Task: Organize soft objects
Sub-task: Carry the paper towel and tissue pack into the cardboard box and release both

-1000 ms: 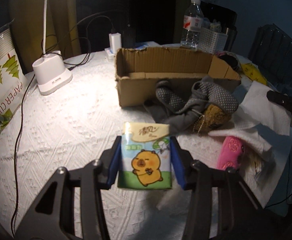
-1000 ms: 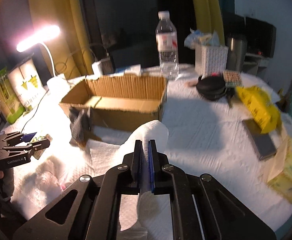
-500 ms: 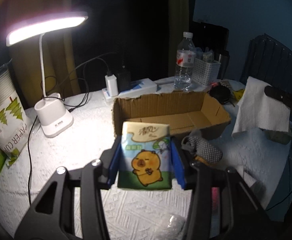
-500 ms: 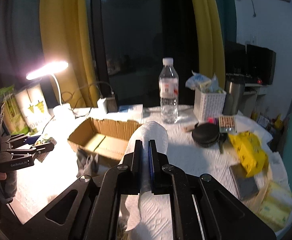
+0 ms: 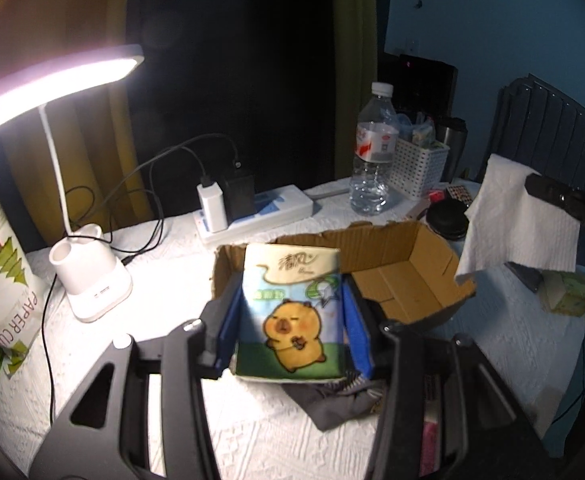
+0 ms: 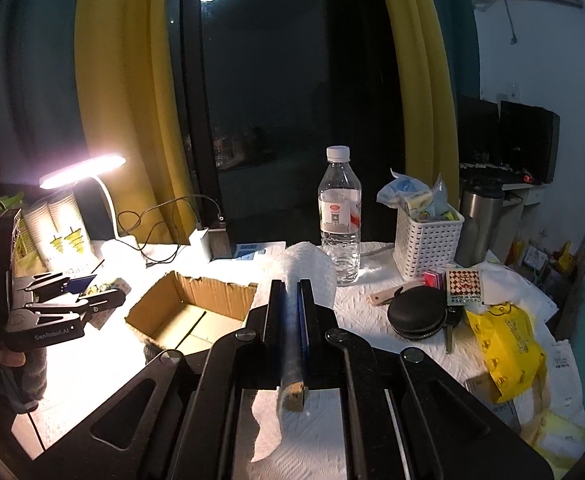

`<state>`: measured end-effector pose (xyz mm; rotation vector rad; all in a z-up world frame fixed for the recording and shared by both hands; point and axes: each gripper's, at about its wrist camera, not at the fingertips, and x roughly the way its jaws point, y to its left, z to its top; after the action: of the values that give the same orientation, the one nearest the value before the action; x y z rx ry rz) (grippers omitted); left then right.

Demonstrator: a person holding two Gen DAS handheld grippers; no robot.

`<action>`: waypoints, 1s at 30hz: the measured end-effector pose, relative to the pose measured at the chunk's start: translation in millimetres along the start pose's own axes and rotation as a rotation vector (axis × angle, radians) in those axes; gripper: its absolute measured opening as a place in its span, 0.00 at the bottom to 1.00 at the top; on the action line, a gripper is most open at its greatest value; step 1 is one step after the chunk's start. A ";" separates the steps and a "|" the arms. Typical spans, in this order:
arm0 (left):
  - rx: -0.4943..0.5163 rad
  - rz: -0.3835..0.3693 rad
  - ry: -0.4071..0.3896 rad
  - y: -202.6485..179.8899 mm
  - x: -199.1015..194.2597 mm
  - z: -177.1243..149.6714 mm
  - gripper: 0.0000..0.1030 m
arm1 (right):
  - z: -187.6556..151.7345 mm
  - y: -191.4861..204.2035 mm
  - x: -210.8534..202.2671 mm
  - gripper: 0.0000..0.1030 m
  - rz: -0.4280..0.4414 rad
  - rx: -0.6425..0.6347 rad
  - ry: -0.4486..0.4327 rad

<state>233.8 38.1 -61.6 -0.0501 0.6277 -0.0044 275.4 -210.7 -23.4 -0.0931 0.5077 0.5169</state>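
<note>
**Both grippers loaded, box empty**

The left gripper (image 5: 292,312) clamps a tissue pack (image 5: 292,312) between its fingers, held over the box (image 5: 408,276) just ahead. The right gripper (image 6: 291,320) pinches a paper towel (image 6: 308,268) tight. Nothing lies in the box yet; grey cloth (image 5: 340,404) waits below the left fingers. Readable: "PAPER CU" on the bag (image 5: 0,280), "GenRobot.AI" on the left gripper.

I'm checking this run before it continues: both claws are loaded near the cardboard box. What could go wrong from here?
1. The paper towel hangs loose from the right claw; it may drape over the cardboard box rim.
2. The left claw grips only the tissue pack sides; it might slip.
3. The water bottle stands just behind the box, a tipping hazard.
</note>
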 end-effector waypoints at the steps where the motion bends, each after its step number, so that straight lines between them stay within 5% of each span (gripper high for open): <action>1: -0.004 -0.002 0.003 -0.1 4.2 1.5 0.46 | 0.5 -1.8 5.2 0.07 0.003 0.004 0.003; 13: -0.001 -0.048 0.053 -16.6 57.5 10.8 0.46 | -2.6 -6.7 62.9 0.07 0.068 0.034 0.060; 26: 0.014 -0.096 0.139 -28.8 93.4 3.0 0.52 | -34.3 2.0 127.0 0.07 0.100 0.064 0.235; 28: 0.015 -0.092 0.129 -28.8 91.3 2.5 0.56 | -35.9 3.6 128.3 0.13 0.091 0.066 0.253; 30: 0.010 -0.095 0.115 -28.0 86.6 2.6 0.71 | -36.0 5.2 125.5 0.30 0.078 0.064 0.257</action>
<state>305.8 8.5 -109.0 -0.0705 0.7400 -0.1034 351.0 -157.3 -115.8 -0.0786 0.7811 0.5680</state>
